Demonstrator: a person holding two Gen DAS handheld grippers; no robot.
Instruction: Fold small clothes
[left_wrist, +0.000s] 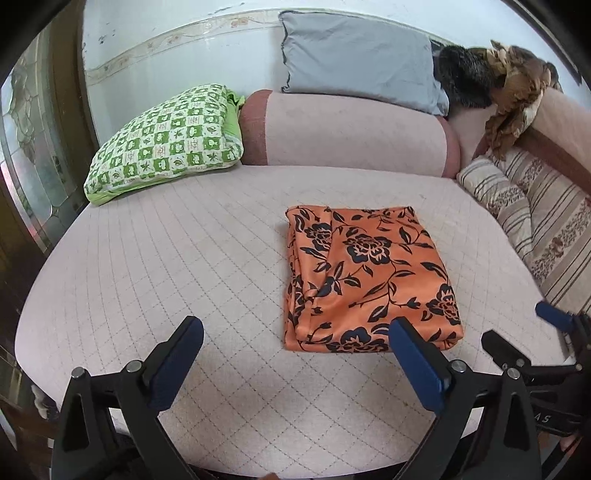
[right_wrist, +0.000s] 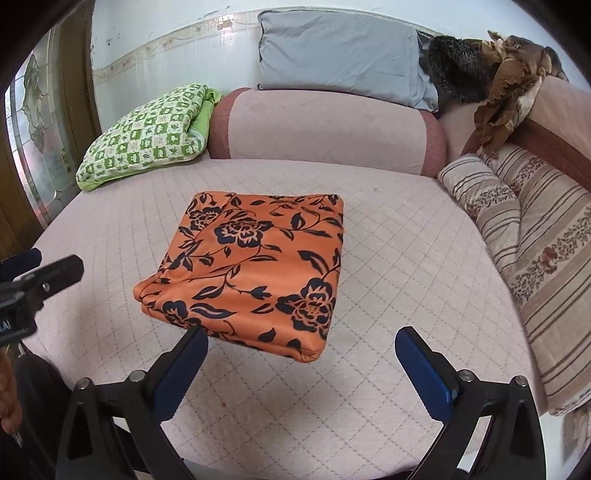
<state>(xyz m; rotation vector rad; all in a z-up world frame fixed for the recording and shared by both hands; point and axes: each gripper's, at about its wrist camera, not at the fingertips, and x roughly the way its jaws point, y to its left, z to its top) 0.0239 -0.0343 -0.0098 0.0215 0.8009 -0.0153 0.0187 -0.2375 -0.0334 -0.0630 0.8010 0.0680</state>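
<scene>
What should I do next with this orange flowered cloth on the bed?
Probably just draw both hands back and leave it. The orange cloth already lies folded in a neat square on the pink bed cover, and the left gripper and right gripper are both open and empty, touching nothing.

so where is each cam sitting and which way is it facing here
Left wrist: on the left gripper, angled down over the quilted bed; the orange floral cloth lies ahead right, right gripper at the edge.
Right wrist: on the right gripper, same downward tilt; cloth ahead left, left gripper at the edge.
Shared: folded cloth, bed, grey pillow.
</scene>
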